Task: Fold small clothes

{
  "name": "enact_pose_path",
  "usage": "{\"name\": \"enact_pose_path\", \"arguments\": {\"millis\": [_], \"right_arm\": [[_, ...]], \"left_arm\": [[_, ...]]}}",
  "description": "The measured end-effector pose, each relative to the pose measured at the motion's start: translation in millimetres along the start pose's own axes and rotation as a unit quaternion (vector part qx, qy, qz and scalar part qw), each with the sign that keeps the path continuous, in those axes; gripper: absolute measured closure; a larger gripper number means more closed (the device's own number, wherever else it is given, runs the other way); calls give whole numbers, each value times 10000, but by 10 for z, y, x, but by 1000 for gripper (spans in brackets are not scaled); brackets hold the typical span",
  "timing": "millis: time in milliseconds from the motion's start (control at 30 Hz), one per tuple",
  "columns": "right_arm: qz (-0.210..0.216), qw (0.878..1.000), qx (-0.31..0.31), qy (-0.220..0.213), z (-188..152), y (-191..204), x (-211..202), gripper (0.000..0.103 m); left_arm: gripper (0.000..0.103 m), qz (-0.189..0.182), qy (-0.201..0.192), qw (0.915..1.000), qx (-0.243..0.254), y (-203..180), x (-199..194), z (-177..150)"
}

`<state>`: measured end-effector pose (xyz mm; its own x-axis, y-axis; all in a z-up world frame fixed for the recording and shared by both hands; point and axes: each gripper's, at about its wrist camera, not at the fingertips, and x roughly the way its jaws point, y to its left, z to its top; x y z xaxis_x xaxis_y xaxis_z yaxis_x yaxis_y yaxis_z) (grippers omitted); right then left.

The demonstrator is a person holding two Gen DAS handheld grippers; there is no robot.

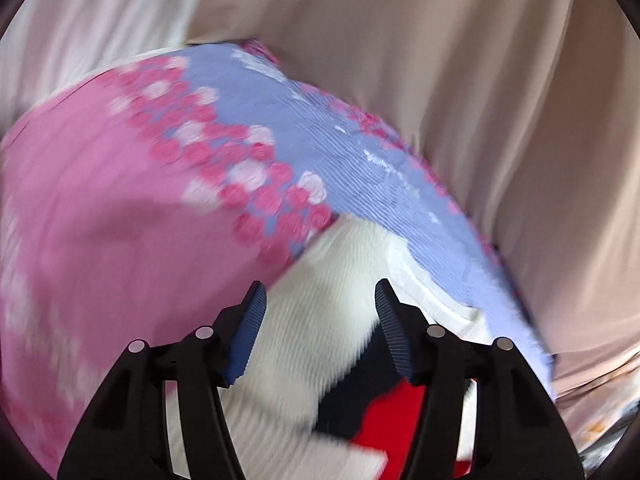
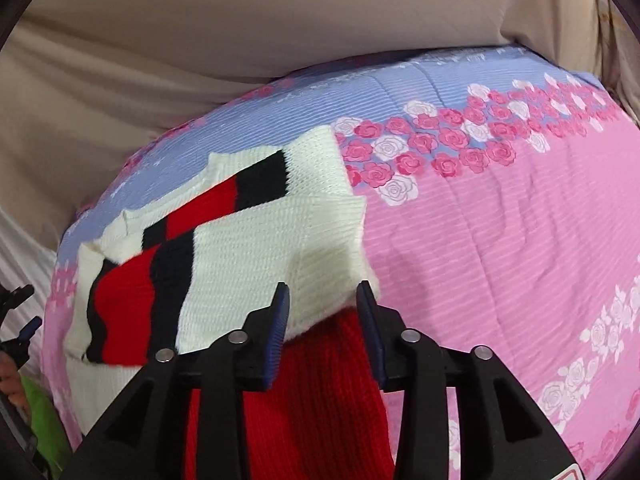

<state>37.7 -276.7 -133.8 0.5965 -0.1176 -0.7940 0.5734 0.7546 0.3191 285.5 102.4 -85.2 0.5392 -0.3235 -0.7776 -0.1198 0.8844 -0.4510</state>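
A small knit sweater [image 2: 256, 236], white with red and black stripes, lies partly folded on a pink and lilac rose-print quilt [image 2: 500, 240]. My right gripper [image 2: 322, 300] is open, its jaws on either side of the sweater's white folded edge, with a red part just below. In the blurred left wrist view the sweater [image 1: 320, 292] shows white knit with black and red patches. My left gripper [image 1: 320, 300] is open over the white knit, holding nothing. The other gripper shows at the far left edge of the right wrist view [image 2: 18, 320].
The quilt [image 1: 120, 220] covers a raised surface. Beige and white sheets [image 2: 240, 40] hang or lie behind it. A bright green item [image 2: 44, 420] sits at the lower left edge of the right wrist view.
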Motion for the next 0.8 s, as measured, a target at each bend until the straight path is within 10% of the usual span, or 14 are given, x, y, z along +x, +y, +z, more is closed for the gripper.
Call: {"name": "enact_pose_path", "arguments": {"millis": [133,267,367,567,733,800], "right_arm": [[65,10000,17,44,180,41,138,52],[28,9997,-157,190,249,149,332,50],[247,9992,-99,291,314,185,359,88],[1192,9887,-218,-879,669,386,-302,94],[308,9970,-167,683,564,182,695,93],[403,9981,-116,459,536,182,560,85]], "left_arm": [[53,-133,939,9955,41,-196,709,179],[88,253,923,9950,275,-302,977,159],[94,300,730,9967,165,-241,937,243],[94,389,-92,9992,-95,-11,563,526],[93,715,300,9969,102,90,946,456],[89,665,264,9971,245,68,845,456]]}}
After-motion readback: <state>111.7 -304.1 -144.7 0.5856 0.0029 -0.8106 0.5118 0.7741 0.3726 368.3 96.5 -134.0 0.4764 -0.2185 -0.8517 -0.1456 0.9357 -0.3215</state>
